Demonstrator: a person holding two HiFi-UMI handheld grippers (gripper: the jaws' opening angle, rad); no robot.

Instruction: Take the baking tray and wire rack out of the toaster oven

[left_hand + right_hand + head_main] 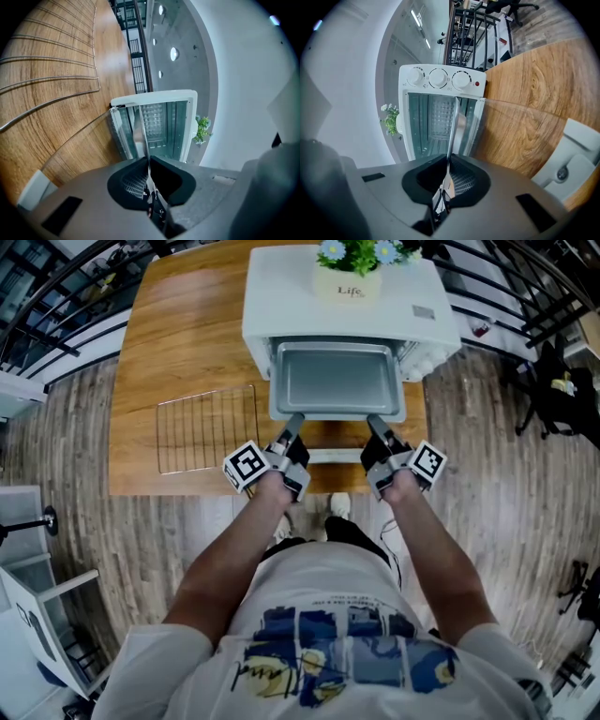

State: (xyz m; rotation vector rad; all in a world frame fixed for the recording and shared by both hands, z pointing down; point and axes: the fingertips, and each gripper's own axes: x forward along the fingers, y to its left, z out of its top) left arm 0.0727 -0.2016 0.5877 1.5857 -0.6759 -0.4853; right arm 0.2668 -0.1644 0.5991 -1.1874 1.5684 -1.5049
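One baking tray (pixel 337 381) sticks out of the toaster oven (pixel 281 306) toward the person, level above the lowered glass door (pixel 330 455), with its back end at the oven's mouth. The left gripper (pixel 297 419) has its fingers (pixel 131 180) pinched tight on the tray's near rim at the left corner. The right gripper (pixel 374 421) is clamped the same way at the right corner, and in each gripper view the rim shows as a thin metal blade running from between the fingers into the oven. The wire rack (pixel 206 427) lies flat on the wooden tabletop (pixel 178 324), left of the oven and apart from it. A flowerpot (pixel 347 282) stands on the oven's roof. Three knobs (pixel 438 78) line its control panel.
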